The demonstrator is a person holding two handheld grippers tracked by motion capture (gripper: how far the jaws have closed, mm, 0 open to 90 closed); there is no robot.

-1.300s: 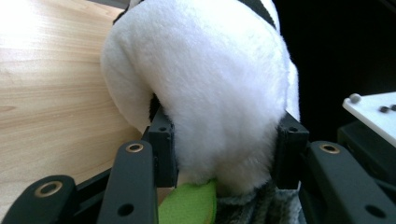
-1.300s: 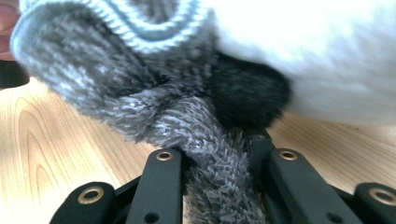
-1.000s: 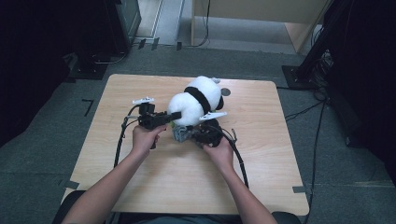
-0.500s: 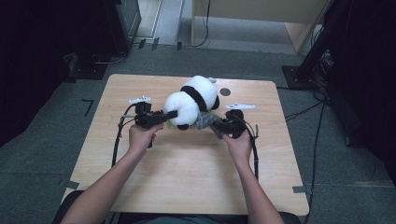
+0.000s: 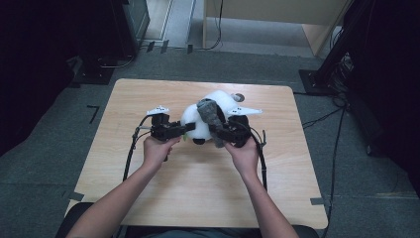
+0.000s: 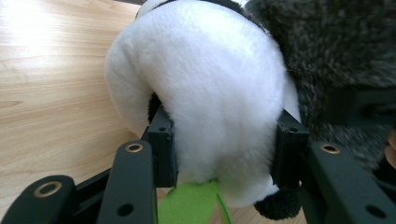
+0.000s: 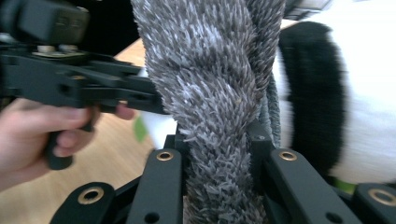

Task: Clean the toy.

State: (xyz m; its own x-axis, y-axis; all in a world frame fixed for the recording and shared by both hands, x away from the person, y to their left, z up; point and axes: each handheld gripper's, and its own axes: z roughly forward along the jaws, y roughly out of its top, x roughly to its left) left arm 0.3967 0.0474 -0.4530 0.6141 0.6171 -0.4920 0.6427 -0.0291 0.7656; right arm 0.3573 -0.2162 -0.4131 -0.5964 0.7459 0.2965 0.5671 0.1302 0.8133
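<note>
A white and black panda plush lies mid-table on the wooden table. My left gripper comes in from the left and is shut on a white rounded part of the plush, a pad pressing each side. A green felt piece hangs below that grip. My right gripper is shut on a grey fuzzy strip held up against the panda. In the right gripper view the grey strip rises between the jaws of my right gripper, with the panda's black band behind it.
Cables trail from both grippers across the table toward the person. Dark equipment stands and a black stand base sit on the floor past the far edge. Bare tabletop lies on the near side and along both sides.
The right gripper has risen with the grey strip, which now stands up against the panda. The left gripper has kept its hold and place.
</note>
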